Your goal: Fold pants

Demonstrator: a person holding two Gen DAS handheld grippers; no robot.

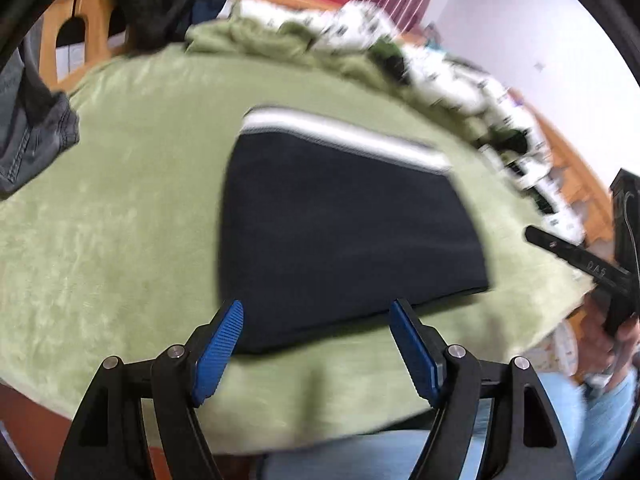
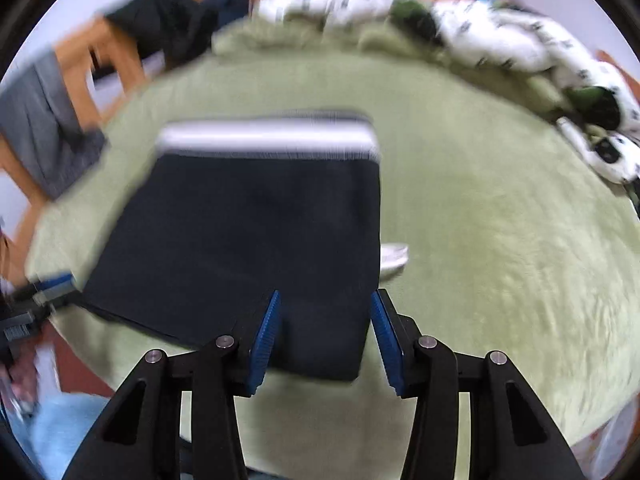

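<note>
Navy pants (image 1: 344, 236) lay folded into a compact block on the green blanket (image 1: 120, 220), both grippers empty above its near edge.

Folding looked nearly finished: the white waistband stripe (image 2: 264, 136) ran along the block's far edge at frame centre. Left gripper (image 1: 316, 344) had its blue pads well apart at lower centre, nothing between them; right gripper (image 2: 324, 340) stood narrower yet also clamped on nothing. Any next move probably called for a last smoothing or lifting the bundle aside. Only the right view showed a white scrap (image 2: 394, 258) peeking out beside the block; only the left showed grey jeans (image 1: 32, 136) at left.
</note>
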